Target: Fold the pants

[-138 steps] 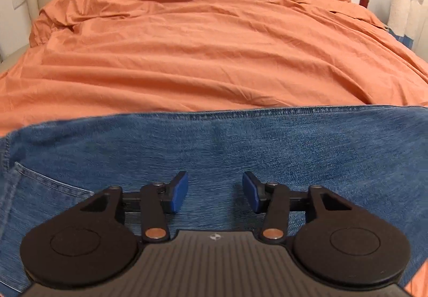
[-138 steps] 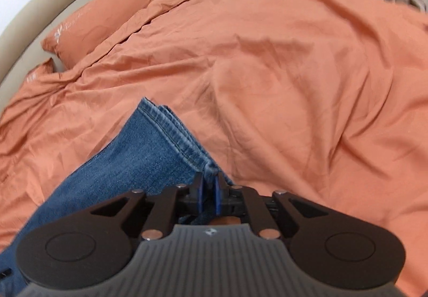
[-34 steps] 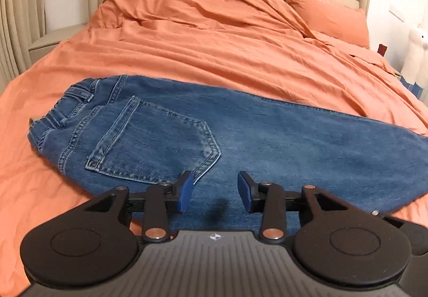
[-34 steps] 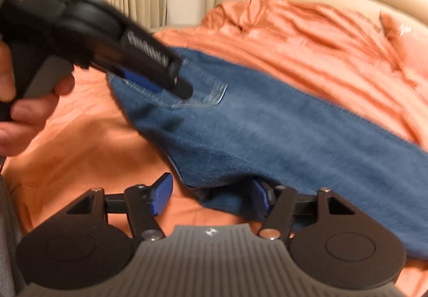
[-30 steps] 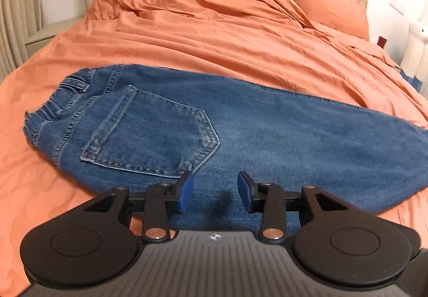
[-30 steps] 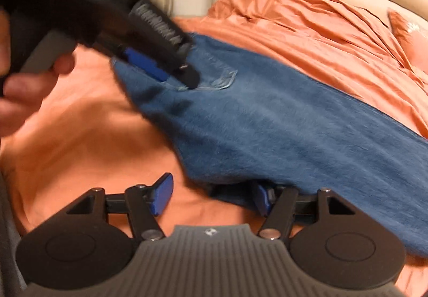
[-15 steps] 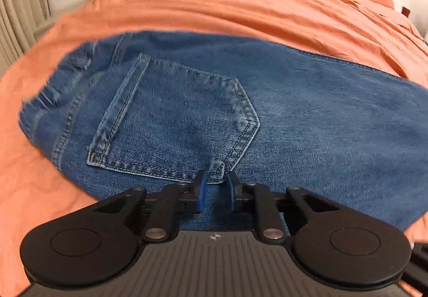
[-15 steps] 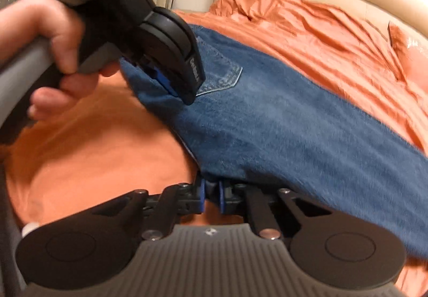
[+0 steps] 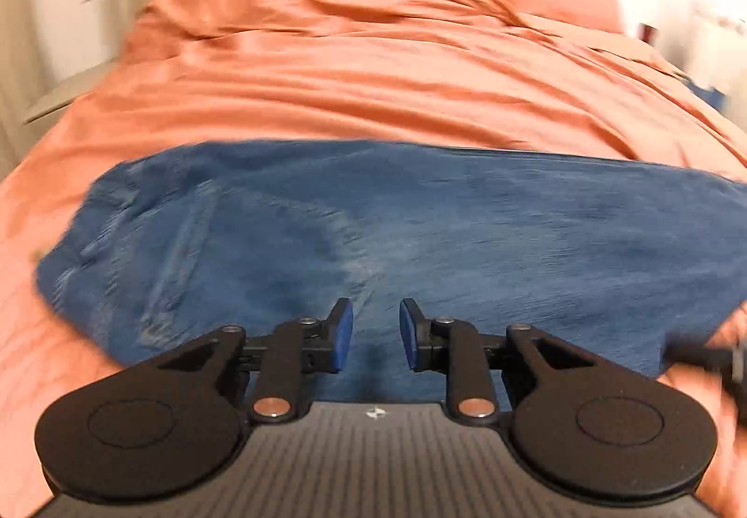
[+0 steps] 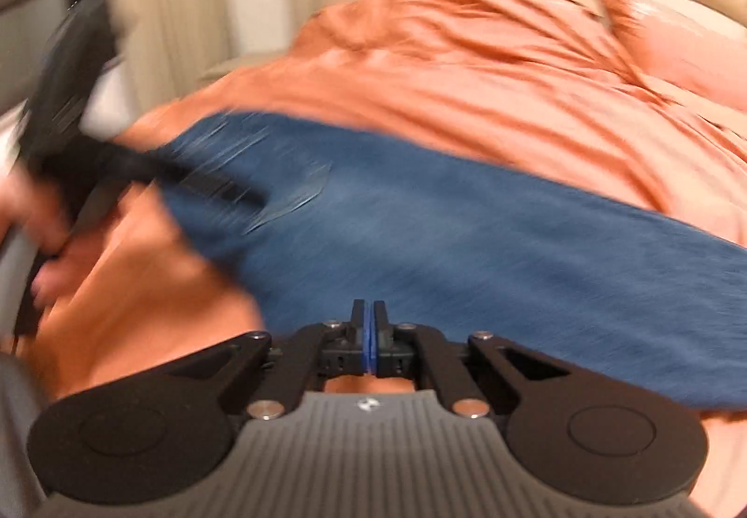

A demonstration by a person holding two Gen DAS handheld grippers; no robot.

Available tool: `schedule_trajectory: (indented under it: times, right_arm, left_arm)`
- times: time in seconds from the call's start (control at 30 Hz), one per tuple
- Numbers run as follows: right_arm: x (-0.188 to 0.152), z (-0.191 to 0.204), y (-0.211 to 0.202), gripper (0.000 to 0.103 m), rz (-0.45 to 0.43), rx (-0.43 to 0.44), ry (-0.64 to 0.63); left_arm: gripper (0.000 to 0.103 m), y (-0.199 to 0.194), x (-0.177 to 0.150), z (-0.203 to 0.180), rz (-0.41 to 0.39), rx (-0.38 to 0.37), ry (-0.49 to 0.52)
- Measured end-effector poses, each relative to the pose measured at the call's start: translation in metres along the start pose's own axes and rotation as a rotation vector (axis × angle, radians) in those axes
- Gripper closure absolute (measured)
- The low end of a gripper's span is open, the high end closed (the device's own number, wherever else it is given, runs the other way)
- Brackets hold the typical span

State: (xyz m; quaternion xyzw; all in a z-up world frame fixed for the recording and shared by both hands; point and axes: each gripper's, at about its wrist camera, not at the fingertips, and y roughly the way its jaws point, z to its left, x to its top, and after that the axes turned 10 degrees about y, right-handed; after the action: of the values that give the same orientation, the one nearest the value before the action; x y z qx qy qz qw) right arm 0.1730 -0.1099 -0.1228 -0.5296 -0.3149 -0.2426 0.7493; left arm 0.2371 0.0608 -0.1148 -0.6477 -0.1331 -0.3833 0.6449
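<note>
**Jeans flat on bed, long axis left-right**

Left wrist view: left gripper (image 9: 375, 335) with jaws apart and opening, nothing pinched, denim directly below. Jeans (image 9: 420, 237) lie across the orange duvet (image 9: 373, 65), waist end at the left, legs running right.

Right wrist view: right gripper (image 10: 372, 340) pressed together at the near hem edge; whether denim is caught, can't tell. Left one nearer the waist.

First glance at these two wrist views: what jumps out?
The blue jeans stretched across the orange duvet, filling the middle of both views. In the right wrist view the right gripper has its jaws pressed together at the near edge of the denim; blur hides whether cloth is pinched. The left gripper hangs over the jeans, jaws parted and opening, gripping nothing.
</note>
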Motion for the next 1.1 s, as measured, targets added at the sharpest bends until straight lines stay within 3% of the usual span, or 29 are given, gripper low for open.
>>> schedule_trajectory:
  times: [0.07, 0.17, 0.3, 0.7, 0.83, 1.0, 1.1]
  right_arm:
    - [0.018, -0.024, 0.009, 0.103, -0.001, -0.056, 0.034]
    - [0.038, -0.066, 0.038, 0.103, 0.049, -0.12, 0.123]
    - [0.054, -0.106, 0.076, 0.103, 0.079, -0.185, 0.148]
    - [0.113, -0.187, 0.174, 0.103, 0.098, -0.244, 0.184]
    - [0.121, -0.19, 0.176, 0.103, 0.083, -0.233, 0.192]
    - [0.128, -0.199, 0.134, 0.103, 0.063, -0.216, 0.222]
    - [0.122, -0.222, 0.09, 0.086, 0.071, -0.223, 0.254]
  left_arm:
    - [0.074, 0.016, 0.008, -0.004, 0.018, -0.036, 0.03]
    - [0.074, 0.049, 0.017, -0.009, 0.033, -0.032, 0.064]
    - [0.074, 0.084, 0.029, 0.001, 0.012, -0.025, 0.014]
    - [0.071, 0.154, 0.073, 0.033, -0.012, 0.037, 0.024]
    - [0.071, 0.148, 0.078, 0.026, -0.032, 0.073, 0.026]
    - [0.07, 0.12, 0.087, 0.005, -0.05, 0.049, 0.068]
    - [0.07, 0.108, 0.095, -0.019, -0.054, -0.013, 0.084]
